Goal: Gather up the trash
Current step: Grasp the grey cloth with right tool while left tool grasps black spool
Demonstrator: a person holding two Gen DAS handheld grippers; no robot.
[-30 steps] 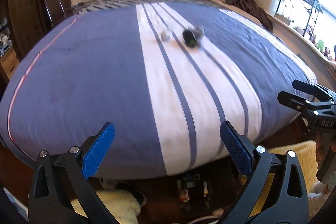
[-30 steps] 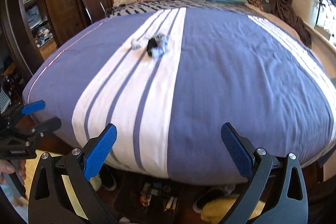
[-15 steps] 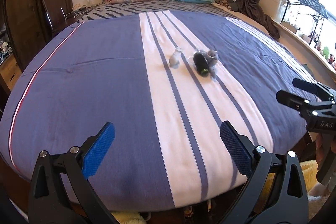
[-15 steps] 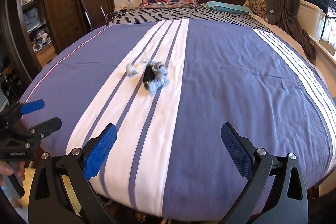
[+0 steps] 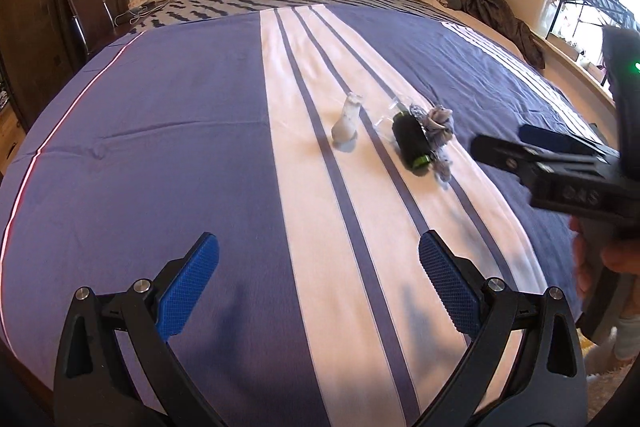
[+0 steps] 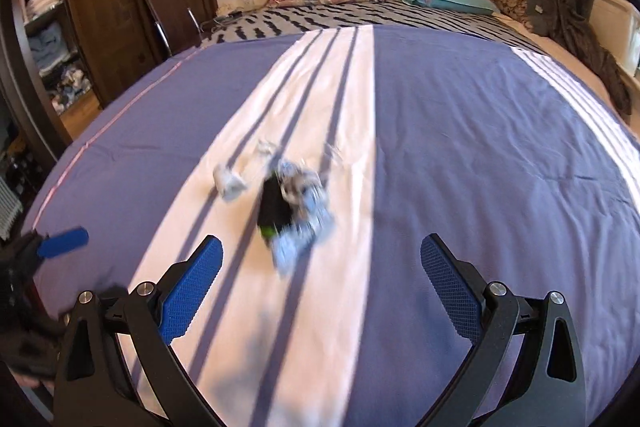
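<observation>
Trash lies in a small cluster on the white stripe of the bed: a black roll with a green end, grey crumpled scraps touching its right side, and a pale wad just beside it to the left. We judge this the approach step, with nothing picked up yet. Our left gripper hangs spread wide and empty, well short of the pile. Our right gripper, equally spread and empty, has the blurred pile just ahead. Next we need to bring one set of fingers down around a single piece, probably the roll, and squeeze without catching the sheet.
</observation>
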